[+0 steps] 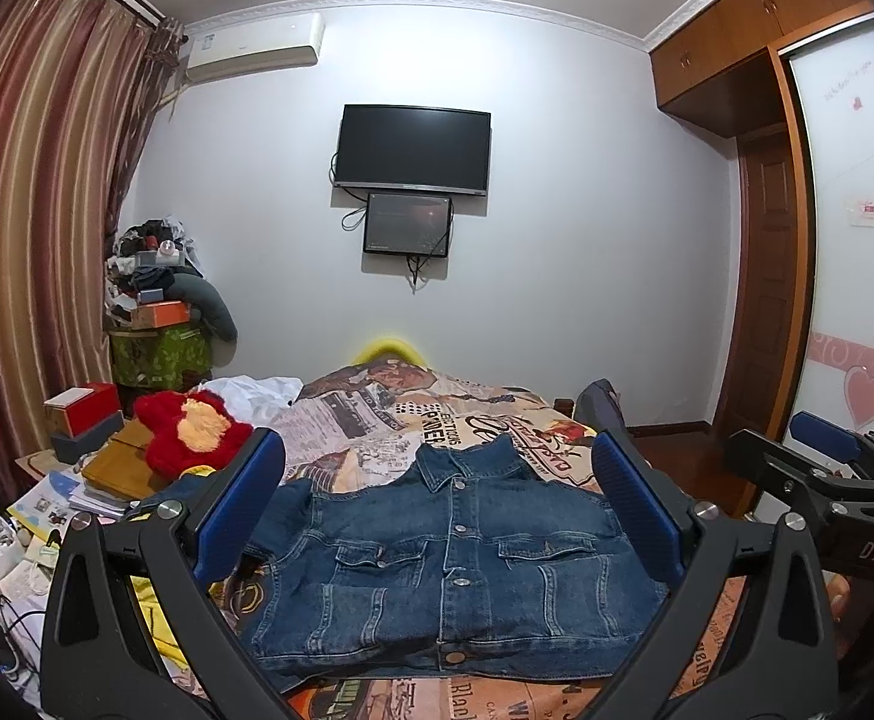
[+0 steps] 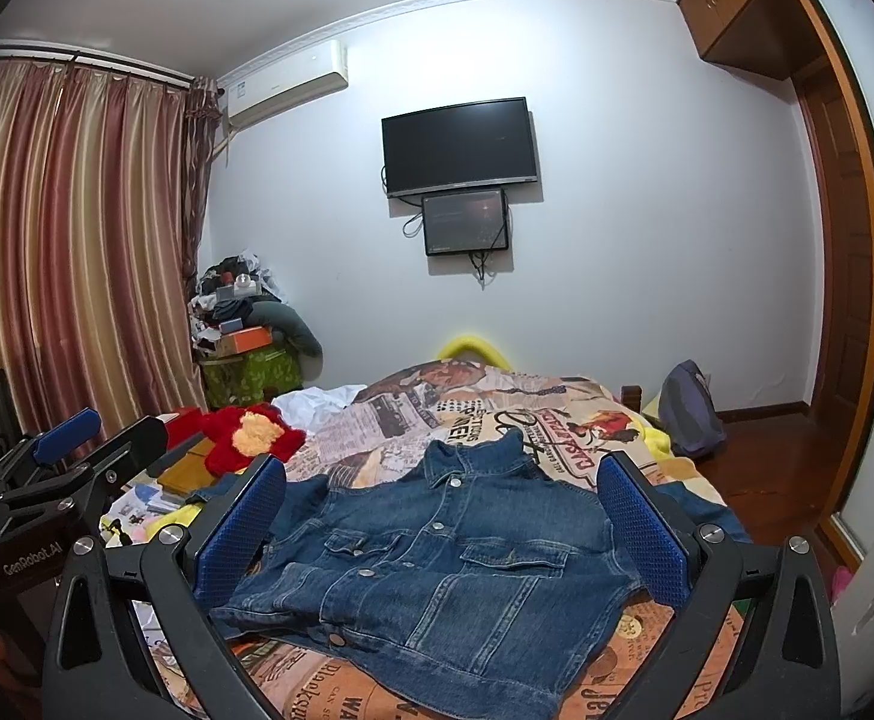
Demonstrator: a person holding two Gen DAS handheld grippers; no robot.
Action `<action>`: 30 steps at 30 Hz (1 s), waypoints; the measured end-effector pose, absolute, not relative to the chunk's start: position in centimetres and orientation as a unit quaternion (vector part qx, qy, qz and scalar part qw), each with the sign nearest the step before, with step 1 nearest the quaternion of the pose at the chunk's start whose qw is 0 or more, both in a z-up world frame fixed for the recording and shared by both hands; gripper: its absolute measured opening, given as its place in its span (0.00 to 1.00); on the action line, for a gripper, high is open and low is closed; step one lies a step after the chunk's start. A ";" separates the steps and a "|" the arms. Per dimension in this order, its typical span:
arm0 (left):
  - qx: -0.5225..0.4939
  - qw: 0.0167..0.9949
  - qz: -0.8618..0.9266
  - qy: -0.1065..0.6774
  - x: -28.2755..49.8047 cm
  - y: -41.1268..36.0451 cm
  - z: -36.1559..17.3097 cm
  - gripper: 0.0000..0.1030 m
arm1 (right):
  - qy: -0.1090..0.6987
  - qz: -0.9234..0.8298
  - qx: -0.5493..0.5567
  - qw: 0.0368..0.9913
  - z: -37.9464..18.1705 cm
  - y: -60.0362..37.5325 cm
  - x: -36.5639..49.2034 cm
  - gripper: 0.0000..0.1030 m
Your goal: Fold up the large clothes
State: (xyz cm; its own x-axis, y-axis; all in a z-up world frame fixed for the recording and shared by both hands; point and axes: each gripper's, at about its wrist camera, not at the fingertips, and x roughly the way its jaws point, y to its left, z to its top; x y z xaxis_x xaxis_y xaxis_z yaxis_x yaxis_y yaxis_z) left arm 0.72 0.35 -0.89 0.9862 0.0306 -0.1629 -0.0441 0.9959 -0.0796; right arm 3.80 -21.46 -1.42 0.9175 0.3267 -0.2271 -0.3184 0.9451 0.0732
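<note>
A blue denim jacket [image 1: 455, 564] lies flat, front up and buttoned, on the printed bedspread [image 1: 377, 414], collar toward the far wall. It also shows in the right wrist view [image 2: 437, 564]. My left gripper [image 1: 437, 504] hovers above the jacket's near part, blue pads wide apart, holding nothing. My right gripper [image 2: 443, 516] hovers above it too, wide open and empty. Each gripper shows in the other's view: the right gripper [image 1: 821, 468] at right, the left gripper [image 2: 65, 450] at left. The sleeves are partly hidden behind the fingers.
A red plush toy [image 1: 191, 432] and white cloth [image 1: 257, 390] lie at the bed's left. Boxes, books and clutter [image 1: 77, 480] crowd the left side. A grey backpack [image 2: 689, 408] stands by the bed's far right. A wardrobe [image 1: 845, 240] stands right.
</note>
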 end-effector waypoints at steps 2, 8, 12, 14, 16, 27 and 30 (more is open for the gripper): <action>-0.041 0.996 0.019 0.081 0.7 0.3 -0.9 1.00 | 0.118 0.165 0.018 0.979 -1.4 -21.5 3.8 1.00; -0.042 0.996 0.019 0.081 0.7 0.3 -0.9 1.00 | 0.119 0.165 0.017 0.979 -1.4 -21.4 3.8 1.00; -0.040 0.996 0.020 0.081 0.6 0.4 -0.8 1.00 | 0.119 0.165 0.017 0.979 -1.4 -21.4 3.7 1.00; -0.040 0.996 0.020 0.081 0.6 0.5 -0.8 1.00 | 0.118 0.165 0.016 0.979 -1.3 -21.4 3.7 1.00; -0.041 0.996 0.020 0.080 0.6 0.5 -0.8 1.00 | 0.118 0.165 0.015 0.979 -1.3 -21.4 3.7 1.00; -0.040 0.996 0.018 0.082 0.6 0.3 -0.6 1.00 | 0.117 0.164 0.016 0.979 -1.3 -21.6 4.0 1.00; -0.040 0.996 0.019 0.081 0.7 0.3 -0.7 1.00 | 0.117 0.163 0.016 0.980 -1.2 -21.7 4.0 1.00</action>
State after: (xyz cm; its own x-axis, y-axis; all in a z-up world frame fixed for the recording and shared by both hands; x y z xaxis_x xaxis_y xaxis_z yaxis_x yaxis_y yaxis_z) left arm 0.66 0.32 -0.74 0.9860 0.0304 -0.1637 -0.0433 0.9962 -0.0758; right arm 4.04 -21.70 -1.25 0.9196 0.3225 -0.2243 -0.3149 0.9465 0.0702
